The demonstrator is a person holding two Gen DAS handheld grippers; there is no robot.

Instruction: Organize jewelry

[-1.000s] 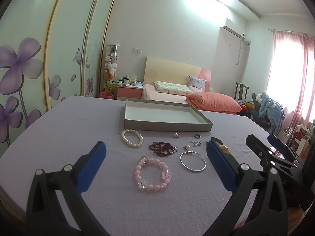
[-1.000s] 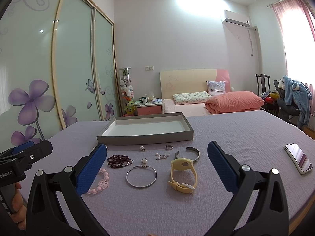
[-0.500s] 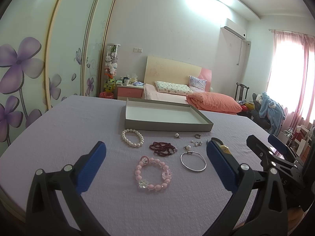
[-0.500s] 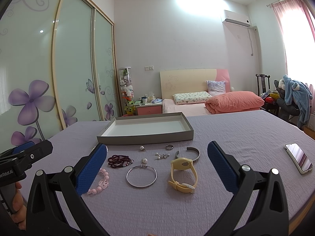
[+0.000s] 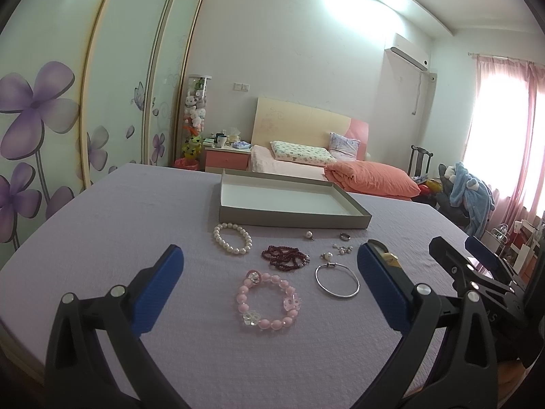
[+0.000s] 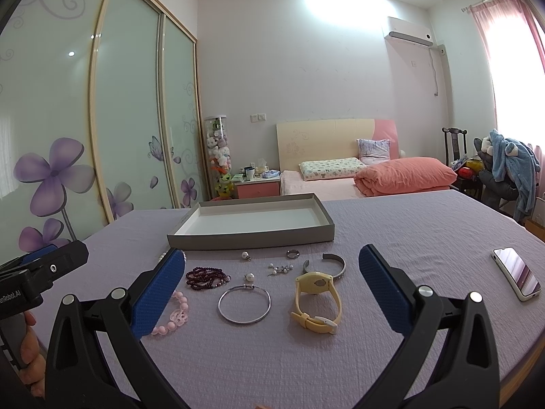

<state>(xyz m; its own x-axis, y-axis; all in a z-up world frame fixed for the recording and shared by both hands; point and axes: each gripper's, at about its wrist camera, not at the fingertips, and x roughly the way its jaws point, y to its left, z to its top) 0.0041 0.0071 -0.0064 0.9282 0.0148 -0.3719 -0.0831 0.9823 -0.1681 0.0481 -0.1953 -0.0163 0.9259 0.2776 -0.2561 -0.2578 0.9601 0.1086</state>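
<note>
Jewelry lies on a lilac cloth before an empty grey tray [image 5: 293, 220] [image 6: 252, 238]. A pink bead bracelet [image 5: 269, 301] [image 6: 175, 317] rests between the fingers of my open left gripper [image 5: 269, 288]. Behind it lie a white pearl bracelet [image 5: 232, 238], a dark red bead strand [image 5: 285, 257] [image 6: 207, 276] and a silver bangle [image 5: 337, 279] [image 6: 244, 304]. My right gripper [image 6: 272, 289] is open too, over the bangle and a yellow watch [image 6: 316, 301]. A silver cuff [image 6: 325, 265], a ring [image 6: 292, 254], pearl earrings [image 6: 280, 268] and two loose pearls [image 6: 245, 256] lie nearer the tray.
A phone [image 6: 516, 272] lies on the cloth at the far right. A hand [image 6: 32, 364] holds the left gripper's handle at the left edge. Beyond the table stand a bed [image 6: 357, 177], a nightstand [image 6: 259, 187] and sliding wardrobe doors [image 6: 129, 119].
</note>
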